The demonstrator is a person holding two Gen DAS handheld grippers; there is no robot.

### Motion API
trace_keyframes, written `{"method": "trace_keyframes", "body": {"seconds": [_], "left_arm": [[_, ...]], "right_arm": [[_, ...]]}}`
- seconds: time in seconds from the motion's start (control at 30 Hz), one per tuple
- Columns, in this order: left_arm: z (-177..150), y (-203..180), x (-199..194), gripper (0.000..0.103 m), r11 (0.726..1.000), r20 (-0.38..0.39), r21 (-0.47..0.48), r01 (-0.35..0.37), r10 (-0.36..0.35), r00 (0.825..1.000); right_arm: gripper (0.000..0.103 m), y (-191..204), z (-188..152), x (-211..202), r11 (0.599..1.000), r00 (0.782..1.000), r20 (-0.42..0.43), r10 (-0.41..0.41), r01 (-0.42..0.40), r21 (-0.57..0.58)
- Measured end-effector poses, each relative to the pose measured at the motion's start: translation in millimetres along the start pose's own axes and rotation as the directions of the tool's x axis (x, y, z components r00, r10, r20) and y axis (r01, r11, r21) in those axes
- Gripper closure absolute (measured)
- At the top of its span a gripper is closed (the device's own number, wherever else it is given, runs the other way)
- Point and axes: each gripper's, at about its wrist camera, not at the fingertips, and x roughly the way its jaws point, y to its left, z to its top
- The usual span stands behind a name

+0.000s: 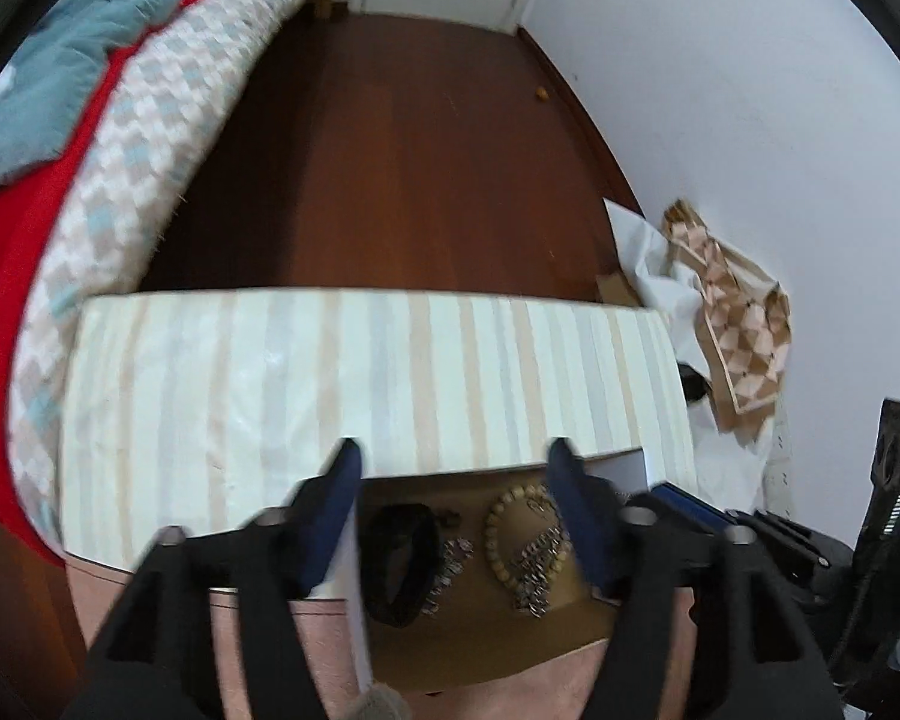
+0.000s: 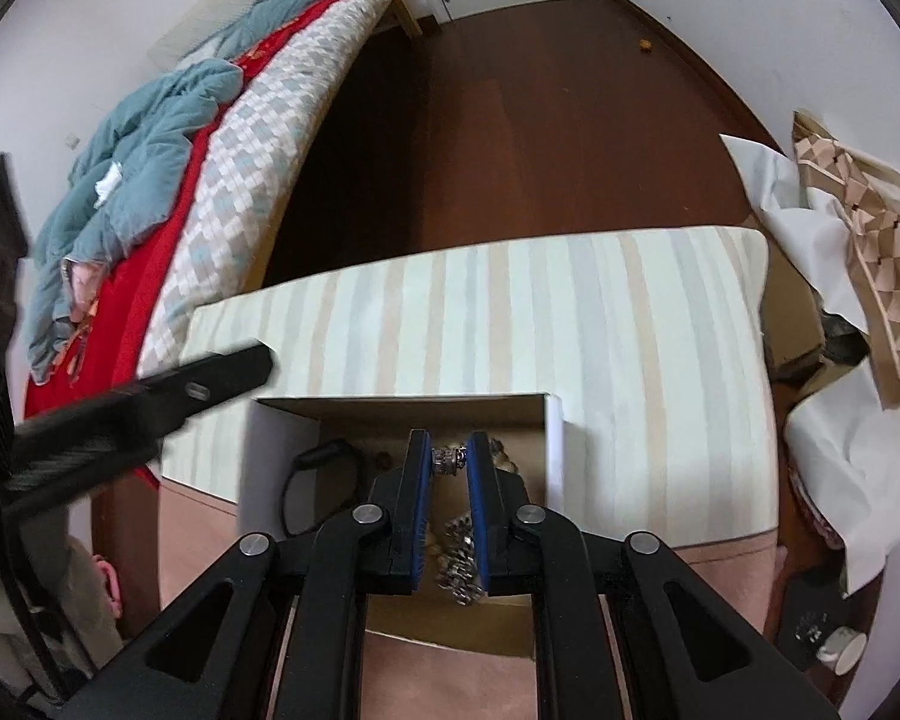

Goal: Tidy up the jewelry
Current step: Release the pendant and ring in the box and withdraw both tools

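Here the left tool [image 1: 456, 450] hangs steeply over an open cardboard box [image 1: 498, 618] with its blue-padded fingers [image 1: 342, 510] spread wide and nothing between them. The box sits on a surface [image 1: 330, 612] covered in pinkish fabric, its far edge against a long cushion [image 1: 330, 372] striped in cream, beige and pale grey. Inside the box, seen from the left wrist, lie a black band-like bracelet [image 1: 402, 564], a loop of pale wooden beads [image 1: 510, 534], and a tangle of silver chain [image 1: 534, 576] that lies partly across the bead loop. A smaller silver piece [image 1: 456, 552] rests between the black bracelet and the beads.

The right tool [image 2: 448, 462] also points down into the box [image 2: 282, 438], and its pads pinch a short silver beaded charm piece [image 2: 448, 461] right at the fingertips, held crosswise between them. Below it, between the blue pads, more silver chain [image 2: 462, 564] shows on the box floor; whether it is linked to the held piece I cannot tell. The black bracelet [image 2: 312, 480] lies to the left in this view, near the box's white wall.

Beyond the cushion runs a dark brown wooden floor [image 2: 540, 150]. A bed [image 2: 258, 180] with a checked cover, a red blanket and a teal quilt stands along the left, and crumpled white paper [image 2: 834, 456] with a patterned cloth lies by the wall on the right.
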Motion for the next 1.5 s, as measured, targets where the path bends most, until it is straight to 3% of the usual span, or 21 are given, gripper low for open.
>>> {"method": "trace_keyframes", "body": {"seconds": [0.03, 0.1, 0.2, 0.33, 0.53, 0.73, 1.1, 1.23, 1.5], "left_arm": [[-1, 2, -4, 0.037, 1.0, 0.011, 0.0, -0.011, 0.011, 1.0], [-4, 4, -11, 0.032, 0.999, 0.033, 0.002, -0.048, 0.048, 0.998], [-13, 10, -24, 0.023, 0.994, 0.082, -0.003, -0.107, 0.107, 0.991], [-31, 17, -37, 0.008, 0.983, 0.119, -0.007, -0.186, 0.185, 0.975], [-64, 20, -47, 0.005, 0.957, 0.147, 0.009, -0.292, 0.287, 0.947], [-92, 17, -62, 0.004, 0.944, 0.154, 0.025, -0.33, 0.322, 0.934], [-121, 2, -126, 0.004, 0.935, 0.248, 0.025, -0.355, 0.338, 0.908], [-131, -6, -154, 0.004, 0.929, 0.292, 0.014, -0.369, 0.349, 0.891], [-150, -14, -197, 0.004, 0.941, 0.345, -0.018, -0.338, 0.323, 0.881]], "right_arm": [[0.06, -1, -1, -1, 1.0, 1.0, -0.001, -0.004, 0.004, 0.002], [0.04, -2, -4, -7, 1.0, 1.0, 0.008, -0.012, 0.012, 0.005], [0.035, 0, -8, -20, 0.999, 0.999, 0.025, -0.035, 0.035, -0.009], [0.006, 6, -16, -34, 0.994, 0.994, 0.038, -0.101, 0.103, -0.039], [0.0, 16, -39, -44, 0.964, 0.968, 0.041, -0.248, 0.251, -0.093], [0.0, 25, -60, -53, 0.952, 0.958, 0.05, -0.282, 0.286, -0.104], [0.0, 52, -85, -117, 0.947, 0.948, 0.151, -0.281, 0.299, -0.116], [0.0, 60, -95, -146, 0.943, 0.938, 0.198, -0.285, 0.312, -0.12], [0.0, 73, -119, -197, 0.946, 0.927, 0.262, -0.268, 0.305, -0.113]]}}
